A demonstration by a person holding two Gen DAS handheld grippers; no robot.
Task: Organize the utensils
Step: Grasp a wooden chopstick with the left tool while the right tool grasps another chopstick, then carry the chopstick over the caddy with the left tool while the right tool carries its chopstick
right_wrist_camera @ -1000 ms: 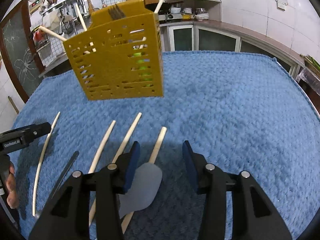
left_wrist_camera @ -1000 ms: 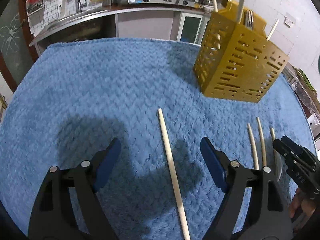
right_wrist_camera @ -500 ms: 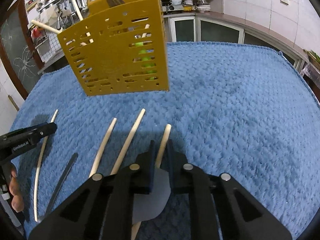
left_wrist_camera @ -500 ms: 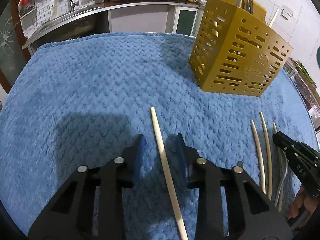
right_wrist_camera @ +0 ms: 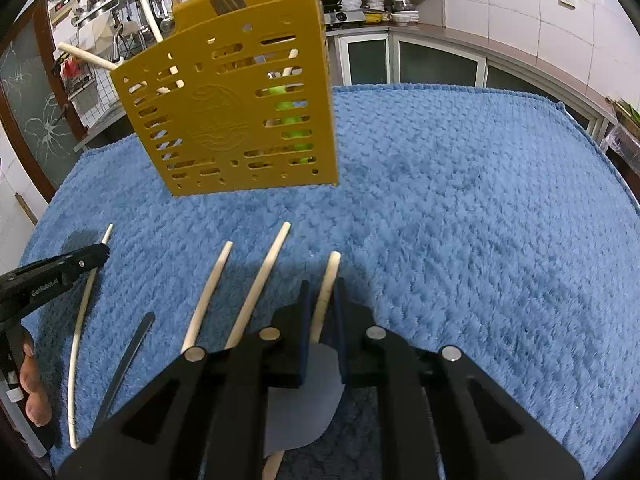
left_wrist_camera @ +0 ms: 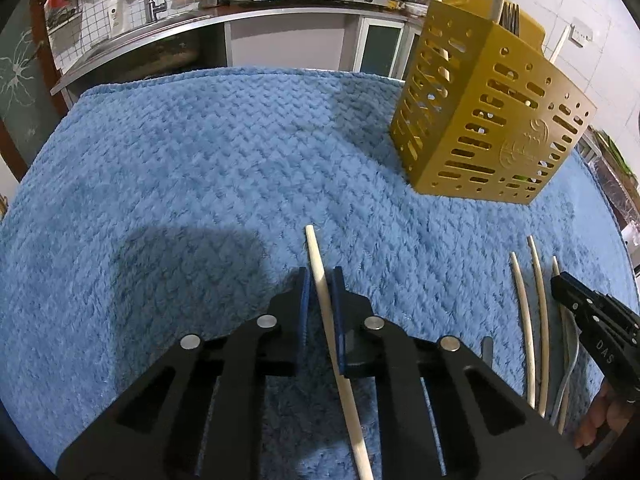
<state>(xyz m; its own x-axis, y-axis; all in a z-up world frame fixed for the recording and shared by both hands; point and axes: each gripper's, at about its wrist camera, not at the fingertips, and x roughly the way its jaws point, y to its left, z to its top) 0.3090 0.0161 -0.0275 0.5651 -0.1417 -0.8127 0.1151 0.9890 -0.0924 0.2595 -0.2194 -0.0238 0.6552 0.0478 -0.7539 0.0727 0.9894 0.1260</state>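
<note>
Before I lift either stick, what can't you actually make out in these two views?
- Left wrist view: the near end of the chopstick between the closing left gripper runs off the bottom edge.
- Right wrist view: the right gripper and the grey spatula cover the gripped chopstick lower down.
- Both views: the yellow holder's walls hide its contents, and the green item behind the slots is unidentifiable.

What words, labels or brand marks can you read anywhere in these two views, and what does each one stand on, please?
"GenRobot.AI": white print on the side of the left gripper, read in the right wrist view.
"DAS": white letters on the right gripper, read in the left wrist view; any further letters are hidden.
Embossed round emblem on the yellow utensil holder: too faint to read.
</note>
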